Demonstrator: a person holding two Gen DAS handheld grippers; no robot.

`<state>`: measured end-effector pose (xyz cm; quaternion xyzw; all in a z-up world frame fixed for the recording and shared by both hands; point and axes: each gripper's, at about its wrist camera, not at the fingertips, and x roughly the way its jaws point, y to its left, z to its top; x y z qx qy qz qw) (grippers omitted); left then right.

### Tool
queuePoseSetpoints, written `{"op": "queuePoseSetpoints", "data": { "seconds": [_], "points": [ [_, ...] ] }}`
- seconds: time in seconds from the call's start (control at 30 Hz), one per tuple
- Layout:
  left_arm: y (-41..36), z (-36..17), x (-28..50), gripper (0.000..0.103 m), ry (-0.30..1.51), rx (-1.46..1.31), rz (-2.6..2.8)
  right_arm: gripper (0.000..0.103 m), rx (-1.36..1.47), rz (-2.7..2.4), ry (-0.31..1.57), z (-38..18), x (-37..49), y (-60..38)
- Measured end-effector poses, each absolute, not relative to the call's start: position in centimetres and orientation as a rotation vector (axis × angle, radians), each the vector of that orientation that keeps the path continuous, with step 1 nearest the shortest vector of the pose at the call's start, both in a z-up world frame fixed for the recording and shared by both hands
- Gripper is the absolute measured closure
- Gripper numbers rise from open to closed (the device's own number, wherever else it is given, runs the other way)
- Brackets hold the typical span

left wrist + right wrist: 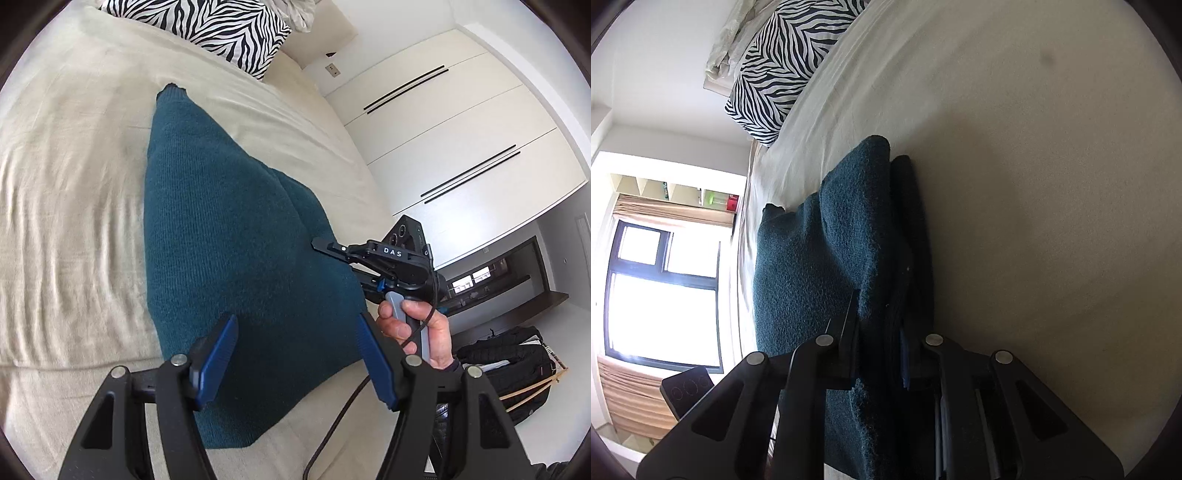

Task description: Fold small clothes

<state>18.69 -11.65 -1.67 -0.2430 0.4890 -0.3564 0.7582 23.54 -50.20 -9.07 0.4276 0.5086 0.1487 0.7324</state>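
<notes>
A teal knit garment (236,251) lies on the beige bed cover (74,184), with a lifted fold along its right side. In the left wrist view my left gripper (295,354) hovers over the garment's near end. Its blue pads (218,354) stand wide apart and touch nothing. A hand (417,328) holds my right gripper (332,251) at the garment's right edge. In the right wrist view the right gripper (879,336) is shut on a raised fold of the teal garment (849,229), whose thick knit fills the narrow gap between the fingers.
A zebra-print pillow (221,29) (775,74) lies at the head of the bed. White wardrobe doors (461,129) and a black bag (509,369) on the floor stand beyond the bed's right edge. A bright window (665,288) is on the other side.
</notes>
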Motion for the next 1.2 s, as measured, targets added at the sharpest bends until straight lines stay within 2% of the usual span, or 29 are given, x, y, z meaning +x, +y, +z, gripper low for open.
{"op": "queuePoseSetpoints", "data": {
  "seconds": [0.13,0.2,0.3,0.43,0.53,0.63,0.8,1.03,1.1,1.2],
  "points": [
    [-12.9,-0.2,21.3,0.035,1.015,-0.444,-0.744,0.086,0.895,0.282,1.104,-7.6,22.7,-50.9],
    [-13.4,0.1,23.1,0.035,0.989,-0.398,-0.703,0.080,0.817,0.203,1.080,-5.9,22.4,-51.2],
    [-14.2,0.2,25.7,0.035,0.954,-0.324,-0.629,0.080,0.785,0.194,1.027,-3.9,22.5,-51.0],
    [-16.1,-1.3,28.3,0.035,0.969,-0.182,-0.567,0.080,0.774,0.292,0.990,-2.0,23.9,-49.3],
    [-16.6,-3.7,29.2,0.036,1.002,-0.130,-0.537,0.080,0.779,0.310,1.016,-3.0,25.5,-48.3],
    [-16.6,-4.7,28.8,0.036,0.980,-0.095,-0.528,0.080,0.783,0.270,1.085,-5.8,26.6,-47.2],
    [-16.9,-5.5,28.9,0.035,0.955,-0.041,-0.536,0.083,0.904,0.326,0.997,-7.8,25.0,-49.0],
    [-15.6,-2.7,25.1,0.037,0.897,-0.021,-0.508,0.080,0.824,0.360,0.928,-3.1,19.0,-48.1],
    [-15.3,-2.3,23.2,0.037,0.874,-0.005,-0.506,0.080,0.786,0.376,0.958,-3.4,17.3,-47.2],
    [-15.8,-4.0,22.0,0.037,0.892,0.056,-0.487,0.080,0.815,0.361,1.011,-6.7,16.2,-47.2]
  ]
}}
